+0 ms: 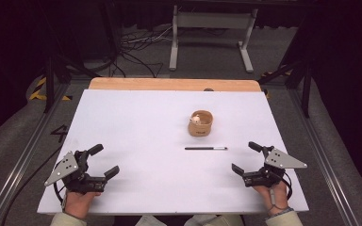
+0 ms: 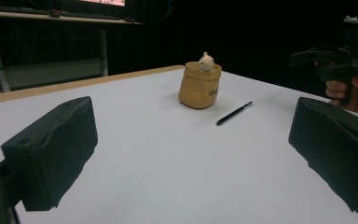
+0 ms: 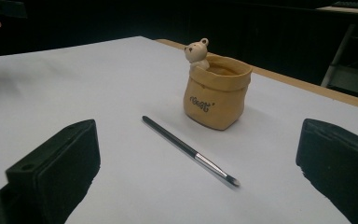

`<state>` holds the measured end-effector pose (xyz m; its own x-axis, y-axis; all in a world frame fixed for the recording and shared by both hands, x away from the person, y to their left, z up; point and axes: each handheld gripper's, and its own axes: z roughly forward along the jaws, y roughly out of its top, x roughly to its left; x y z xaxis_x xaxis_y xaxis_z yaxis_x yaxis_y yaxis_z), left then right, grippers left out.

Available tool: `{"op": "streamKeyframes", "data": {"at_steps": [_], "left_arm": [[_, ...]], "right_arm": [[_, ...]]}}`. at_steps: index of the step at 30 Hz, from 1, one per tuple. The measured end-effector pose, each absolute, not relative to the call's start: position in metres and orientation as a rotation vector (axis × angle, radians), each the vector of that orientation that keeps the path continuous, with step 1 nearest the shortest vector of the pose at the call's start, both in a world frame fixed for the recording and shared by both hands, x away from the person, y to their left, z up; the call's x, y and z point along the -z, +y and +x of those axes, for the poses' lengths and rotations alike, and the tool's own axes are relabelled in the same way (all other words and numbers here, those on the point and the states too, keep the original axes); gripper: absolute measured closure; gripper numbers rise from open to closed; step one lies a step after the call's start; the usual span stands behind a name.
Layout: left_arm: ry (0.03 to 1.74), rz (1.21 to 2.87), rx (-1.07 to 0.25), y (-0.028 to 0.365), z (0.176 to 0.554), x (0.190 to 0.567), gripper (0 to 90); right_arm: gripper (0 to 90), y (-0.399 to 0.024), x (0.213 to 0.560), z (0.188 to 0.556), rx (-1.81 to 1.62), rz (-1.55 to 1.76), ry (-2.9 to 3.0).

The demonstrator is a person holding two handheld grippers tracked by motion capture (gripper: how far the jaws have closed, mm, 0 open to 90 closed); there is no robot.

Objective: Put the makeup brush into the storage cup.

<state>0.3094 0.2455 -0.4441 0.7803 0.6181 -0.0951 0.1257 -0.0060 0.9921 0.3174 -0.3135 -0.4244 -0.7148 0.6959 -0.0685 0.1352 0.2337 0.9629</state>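
A tan sack-shaped pot (image 1: pixel 201 124) (image 2: pixel 200 86) (image 3: pixel 217 91) with a small bear figure (image 3: pixel 196 52) at its rim stands right of the white board's middle. A thin black pen (image 1: pixel 206 149) (image 2: pixel 233 113) (image 3: pixel 189 151) with a silver band lies flat just in front of it. My left gripper (image 1: pixel 102 161) (image 2: pixel 191 154) rests open near the front left corner, nothing between its jaws. My right gripper (image 1: pixel 246 157) (image 3: pixel 200 172) is open near the front right, a short way right of the pen's tip. The left gripper view also shows the right gripper (image 2: pixel 340 56) in a hand at the far right.
The white board (image 1: pixel 136 141) lies on a wooden table with a bare strip (image 1: pixel 169 84) at the far edge. Metal rails (image 1: pixel 23 150) run along both sides. Behind the table are cables (image 1: pixel 136 47) and a grey stand (image 1: pixel 212 33) on the floor.
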Motion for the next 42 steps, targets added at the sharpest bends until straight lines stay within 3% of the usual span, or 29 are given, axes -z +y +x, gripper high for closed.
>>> {"op": "streamKeyframes", "data": {"at_steps": [17,42], "left_arm": [[0.613,1.56,-0.427,0.242,0.315,0.443,2.1],[0.616,1.573,-0.43,0.243,0.314,0.444,2.5]], "right_arm": [[0.6,-0.31,0.424,0.319,-1.449,0.753,2.076],[2.1,-0.266,0.379,0.385,-1.167,0.705,2.428]]}}
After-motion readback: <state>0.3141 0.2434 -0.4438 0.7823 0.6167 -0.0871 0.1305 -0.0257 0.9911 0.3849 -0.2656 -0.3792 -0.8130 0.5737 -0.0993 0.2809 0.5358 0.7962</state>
